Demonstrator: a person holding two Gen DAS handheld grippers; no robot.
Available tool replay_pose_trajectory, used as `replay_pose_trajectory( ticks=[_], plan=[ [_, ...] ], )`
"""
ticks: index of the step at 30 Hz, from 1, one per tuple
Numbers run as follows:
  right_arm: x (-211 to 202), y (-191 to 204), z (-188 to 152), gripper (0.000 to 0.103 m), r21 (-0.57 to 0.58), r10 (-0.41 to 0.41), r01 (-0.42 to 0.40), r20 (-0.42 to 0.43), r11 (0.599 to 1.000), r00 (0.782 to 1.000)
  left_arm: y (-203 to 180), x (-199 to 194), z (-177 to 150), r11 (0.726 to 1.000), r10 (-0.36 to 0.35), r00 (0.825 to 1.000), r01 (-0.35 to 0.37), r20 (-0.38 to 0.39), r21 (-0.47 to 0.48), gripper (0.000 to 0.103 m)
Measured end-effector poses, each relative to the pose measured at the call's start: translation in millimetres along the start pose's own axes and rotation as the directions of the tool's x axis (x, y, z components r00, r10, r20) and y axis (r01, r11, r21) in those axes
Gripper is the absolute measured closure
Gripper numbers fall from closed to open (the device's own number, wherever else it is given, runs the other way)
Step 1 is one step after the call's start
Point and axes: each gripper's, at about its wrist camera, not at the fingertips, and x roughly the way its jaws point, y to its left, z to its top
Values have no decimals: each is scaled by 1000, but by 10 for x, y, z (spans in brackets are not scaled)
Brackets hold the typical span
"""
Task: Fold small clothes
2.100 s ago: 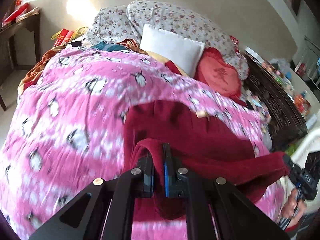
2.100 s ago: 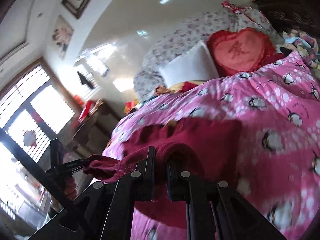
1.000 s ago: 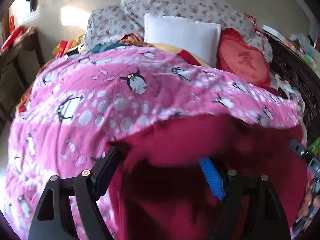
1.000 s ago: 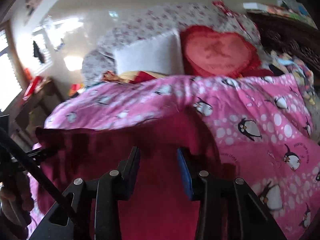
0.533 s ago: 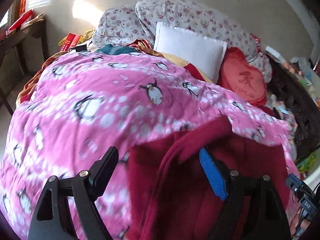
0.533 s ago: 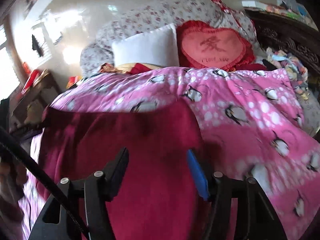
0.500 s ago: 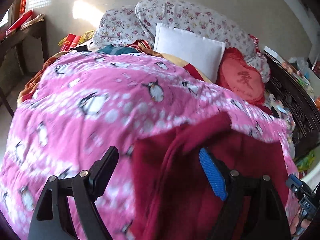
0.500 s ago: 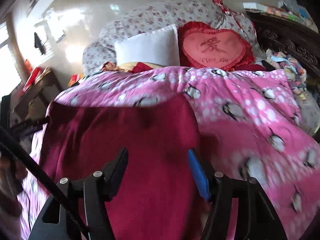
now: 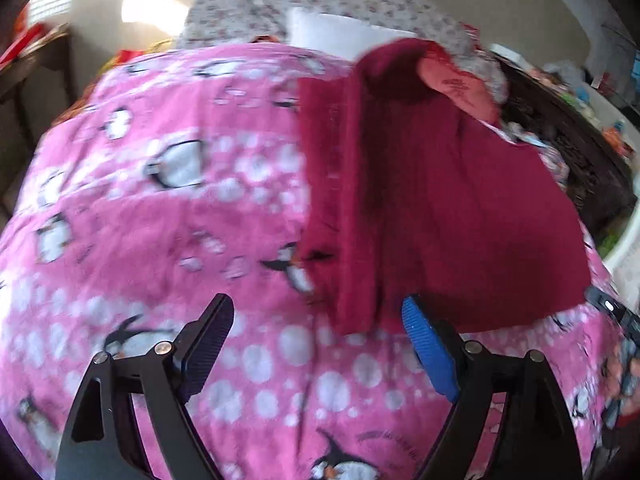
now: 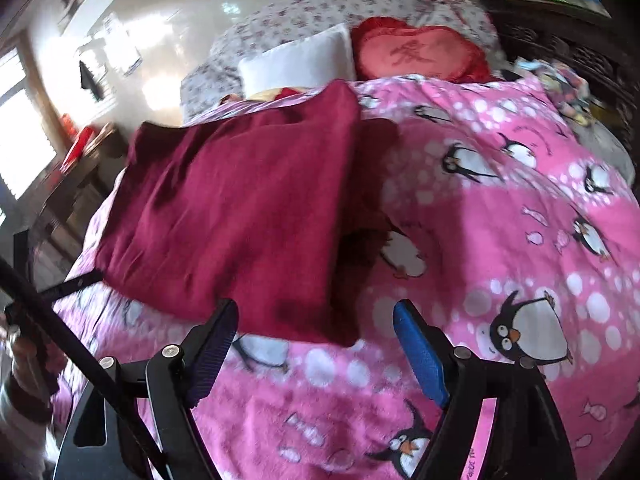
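Dark red fleece garment [image 9: 436,200] lies spread on the pink penguin blanket [image 9: 160,200], folded over itself into a rough rectangle with a doubled strip running down its left edge in the left wrist view. Same garment [image 10: 240,216] in the right wrist view: flat, slightly rumpled, near edge just ahead of the fingers, a darker flap tucked under on its right side. Soft, plush texture; no print or fastening to make out (motion blur hides finer detail).

Left gripper [image 9: 316,344]: jaws wide apart, nothing between them, only blanket below; have just been opening a little further. Right gripper [image 10: 316,340]: jaws likewise spread and empty, have just been opening fast from a half-closed stance. Neither pad touches the cloth.

Compared with 2 seconds back: then both grippers clamped shut on bunched corners of the garment, lifted off the bed; 1 second back, cloth draped over and between the opening fingers. Now released, lying on the blanket, with both grippers drawn back clear of its near edge.

No containers to report. White pillow [image 10: 300,60] and red heart cushion [image 10: 420,52] at the head of the bed, beyond the garment.
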Motion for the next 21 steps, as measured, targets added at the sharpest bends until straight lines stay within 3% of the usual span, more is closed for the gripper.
replay_pose_trajectory(
  ticks=[1, 2, 3, 4, 5, 6, 9, 12, 15, 17, 19, 21],
  plan=[
    [15, -15, -1, 24, 12, 2, -2, 0, 1000, 1000, -18, 38, 9, 1000, -11, 1000, 11, -7, 10, 17],
    [49, -34, -3, 45, 29, 27, -27, -5, 999, 1000, -42, 87, 12, 999, -30, 999, 31, -28, 28, 18],
    [100, -44, -6, 68, 44, 74, -73, -22, 996, 997, -75, 136, 19, 998, -42, 998, 45, -54, 53, 29],
    [118, -41, -9, 70, 41, 69, -68, -27, 997, 997, -108, 172, 23, 996, -39, 996, 45, -75, 79, 49],
    [114, -14, -7, 81, 16, 52, -52, -17, 999, 998, -144, 199, 40, 992, -54, 993, 65, -107, 105, 58],
    [76, 18, 14, 83, -13, 54, -54, -12, 998, 998, -171, 196, 58, 990, -72, 990, 86, -125, 114, 75],
    [-187, 116, 101, 86, -67, 55, -52, 32, 996, 998, -304, 55, 135, 978, -27, 993, 51, -117, 204, 84],
    [-338, 200, 153, 88, -119, 23, -17, 50, 993, 998, -332, -21, 108, 967, 7, 993, 23, -117, 252, 84],
    [-109, 200, 73, 88, -125, -51, 50, -5, 991, 999, -120, 156, 16, 978, 11, 986, 25, -169, 207, 80],
    [70, 207, 9, 87, -146, -96, 89, -44, 985, 994, 46, 178, -15, 988, -60, 983, 84, -171, 133, 76],
    [43, 229, -6, 83, -171, -129, 121, -33, 978, 991, 100, 92, -14, 989, -64, 985, 84, -160, 118, 70],
    [-157, 260, 61, 76, -151, -167, 167, 10, 974, 986, 115, -36, -7, 988, -11, 992, 31, -125, 154, 69]
  ],
)
